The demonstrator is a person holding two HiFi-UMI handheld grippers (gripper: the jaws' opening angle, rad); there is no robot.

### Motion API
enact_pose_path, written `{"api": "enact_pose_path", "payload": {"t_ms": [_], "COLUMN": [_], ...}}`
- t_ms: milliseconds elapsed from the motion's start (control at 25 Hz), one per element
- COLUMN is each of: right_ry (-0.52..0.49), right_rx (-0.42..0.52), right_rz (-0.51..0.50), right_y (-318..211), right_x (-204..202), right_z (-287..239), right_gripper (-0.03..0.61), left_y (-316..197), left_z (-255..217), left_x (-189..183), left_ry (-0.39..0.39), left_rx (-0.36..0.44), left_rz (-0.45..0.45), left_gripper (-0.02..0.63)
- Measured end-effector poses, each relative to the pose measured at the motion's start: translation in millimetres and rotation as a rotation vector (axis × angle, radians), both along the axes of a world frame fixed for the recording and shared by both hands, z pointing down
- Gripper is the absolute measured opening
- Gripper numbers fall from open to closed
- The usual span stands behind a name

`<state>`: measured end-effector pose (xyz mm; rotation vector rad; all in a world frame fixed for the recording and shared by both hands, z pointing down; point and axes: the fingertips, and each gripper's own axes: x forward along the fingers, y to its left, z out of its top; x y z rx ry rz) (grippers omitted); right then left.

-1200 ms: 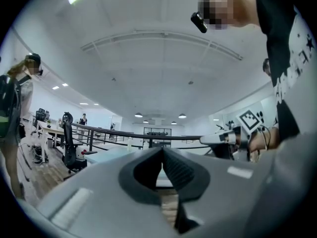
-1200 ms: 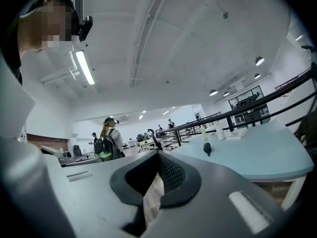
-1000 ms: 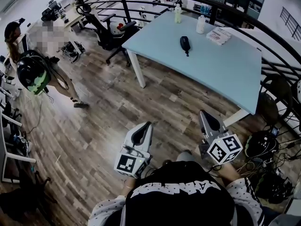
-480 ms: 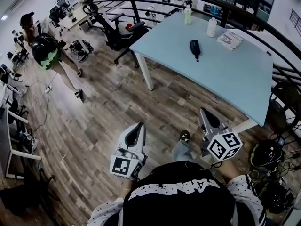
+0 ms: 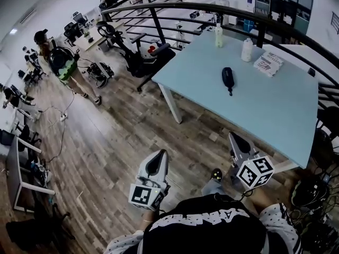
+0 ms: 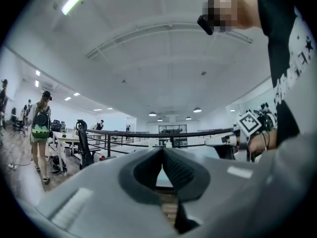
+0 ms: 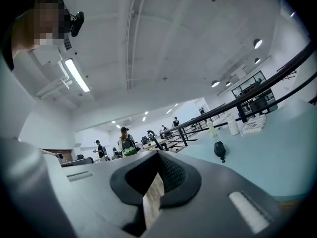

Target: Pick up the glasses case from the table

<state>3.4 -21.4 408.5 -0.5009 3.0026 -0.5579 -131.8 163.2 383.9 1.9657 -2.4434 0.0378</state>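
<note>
Hanging short of the tabletop's near edge, the left tongs and right tongs are both pinched tip to tip, with nothing between them. This looks like the approach: the case lies well ahead, mid-tabletop, so the next move calls for closing in and opening one pair. Two bottles and a packet stand by the far edge, with wood floor and a railing around.

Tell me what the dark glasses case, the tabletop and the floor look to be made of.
Black oval glasses case: matte, probably fabric or leatherette over a shell; no glare, though too small to be sure. Pale blue tabletop: smooth laminate or painted board, with a soft sheen. Brown plank floor: wood or wood-look laminate; grain and staggered seams show.
</note>
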Motion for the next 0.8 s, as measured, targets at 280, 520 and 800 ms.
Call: {"api": "enact_pose_path", "payload": {"t_ms": [280,520,800], "right_ry": [-0.006,-0.025,-0.042], "right_rx": [0.001,-0.023,-0.025], "right_rz": [0.009,0.016,0.034], "right_y": [-62,-112,-164], "right_x": [-28,-43,-55], "right_z": [-9,-7,-3], "right_gripper": [0.005,0.005,0.005], "left_y": [-64,-118,-173], "left_z": [-4,-7,-16], "left_x": [-27,-39,-51], "left_ry": [0.021,-0.006,-0.038], "left_rx": [-0.008,-0.041,-0.038], "left_rz": [0.011,0.03,0.048], "left_gripper": [0.0,0.0,0.0]}}
